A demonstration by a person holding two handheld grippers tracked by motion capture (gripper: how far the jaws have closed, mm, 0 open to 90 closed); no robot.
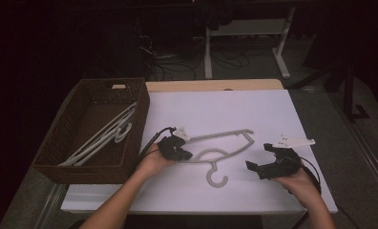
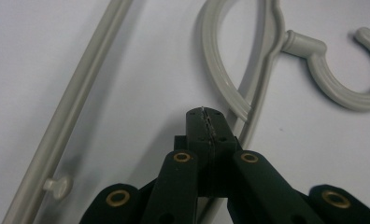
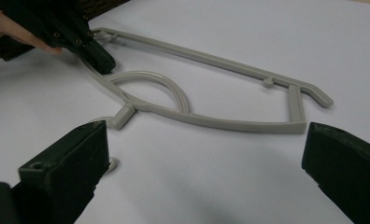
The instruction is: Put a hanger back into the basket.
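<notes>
Left hand-held gripper (image 1: 183,153) clamps hanger (image 1: 227,135) near basket (image 1: 140,125) edge.

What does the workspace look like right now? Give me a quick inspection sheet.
Surface: white table top, flat.
Job's things: grey hanger lying flat; more hangers in the wicker basket at left.
Clutter: nothing seen.
Grippers: left gripper shut on grey hanger's shoulder; right gripper open, off the hanger.
Cables: black lead from left gripper; loose cables on the floor.
Surroundings: dark room, white desk legs.
</notes>
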